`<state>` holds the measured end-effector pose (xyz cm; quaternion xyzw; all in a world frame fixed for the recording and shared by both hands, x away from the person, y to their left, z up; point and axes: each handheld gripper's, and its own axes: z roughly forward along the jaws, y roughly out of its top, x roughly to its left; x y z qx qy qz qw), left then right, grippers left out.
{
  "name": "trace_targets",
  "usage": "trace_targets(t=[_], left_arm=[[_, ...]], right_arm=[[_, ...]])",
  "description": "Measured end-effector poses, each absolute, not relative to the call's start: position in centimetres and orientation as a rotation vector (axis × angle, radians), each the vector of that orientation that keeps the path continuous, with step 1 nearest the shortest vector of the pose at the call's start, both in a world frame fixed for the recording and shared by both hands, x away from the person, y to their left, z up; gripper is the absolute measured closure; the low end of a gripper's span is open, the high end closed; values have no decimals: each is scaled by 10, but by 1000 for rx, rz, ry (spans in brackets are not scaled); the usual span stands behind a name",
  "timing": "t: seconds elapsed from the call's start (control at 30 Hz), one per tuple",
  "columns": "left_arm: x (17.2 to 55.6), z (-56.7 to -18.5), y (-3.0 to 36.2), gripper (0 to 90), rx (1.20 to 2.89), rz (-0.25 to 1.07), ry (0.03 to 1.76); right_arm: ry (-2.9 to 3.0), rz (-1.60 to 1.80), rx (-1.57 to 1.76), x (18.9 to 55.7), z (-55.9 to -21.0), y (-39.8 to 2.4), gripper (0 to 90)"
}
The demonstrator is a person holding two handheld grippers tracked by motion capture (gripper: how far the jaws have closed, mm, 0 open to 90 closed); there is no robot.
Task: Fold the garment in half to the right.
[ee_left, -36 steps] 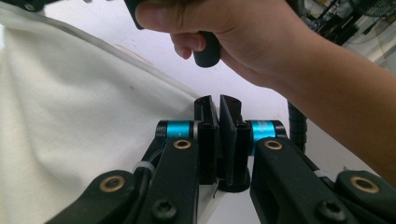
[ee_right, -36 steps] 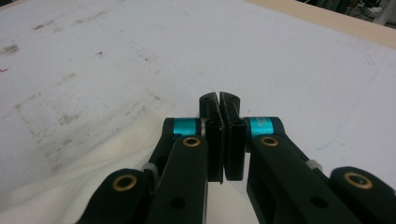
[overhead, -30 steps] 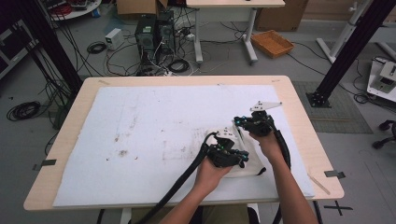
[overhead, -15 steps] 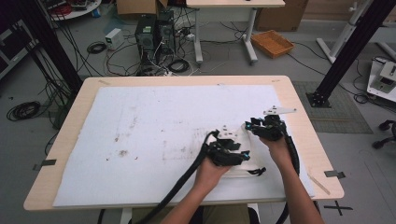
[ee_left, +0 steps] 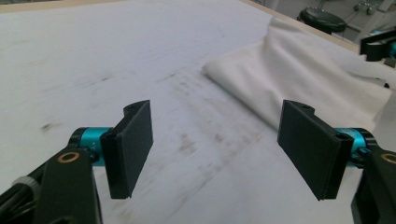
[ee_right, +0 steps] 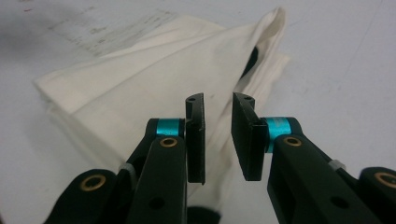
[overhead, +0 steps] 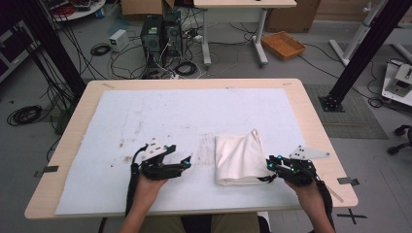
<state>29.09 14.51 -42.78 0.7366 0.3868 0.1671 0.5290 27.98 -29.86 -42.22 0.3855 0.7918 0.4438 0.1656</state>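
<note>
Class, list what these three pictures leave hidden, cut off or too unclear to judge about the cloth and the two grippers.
- Cloth: its underside and inner layers, hidden by its own folds in the high view.
- Cloth's near edge, right gripper view: covered by the right gripper.
- Right gripper, high view: too small to tell whether it touches the cloth.
- Cloth's far end, left gripper view: cut off by the frame's edge.

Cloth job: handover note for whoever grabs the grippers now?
Left gripper: open, nothing held, left of the cloth, apart from it.
Right gripper: jaws narrow, a gap between them, no fabric pinched; at the cloth's right edge.
Cloth: folded on the white mat, one corner standing up.
Done: folded, both grippers let go.
Left: probably flatten that raised corner.
</note>
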Motion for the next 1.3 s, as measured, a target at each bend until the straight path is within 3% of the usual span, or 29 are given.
trace_targets(t=[0.2,0.23,0.27,0.73,0.8,0.87,0.97,1.17,1.2,1.3], left_arm=[[286,-435,177,266,1717,437,952],[286,-435,179,266,1708,439,949],[286,-432,182,267,1692,443,930],[284,-433,181,266,1682,450,939],[284,-434,182,267,1686,451,943],[284,-435,183,267,1682,449,950],[284,-435,184,267,1680,449,951],[285,-435,185,266,1669,447,964],[285,-435,185,267,1670,446,964],[285,-436,186,267,1672,442,966]], right_arm=[[2312,1223,1131,274,-431,-283,675],[2327,1155,1161,275,-436,-278,712],[2367,1089,1155,275,-440,-273,858],[2300,998,1207,249,-435,-292,886],[2328,978,1247,249,-432,-294,850],[2287,1003,1241,248,-426,-297,675],[2202,1052,1179,248,-417,-296,597],[2192,1128,1066,304,-405,-267,585],[2190,1176,1157,333,-404,-263,585],[2189,1186,1227,353,-403,-260,615]])
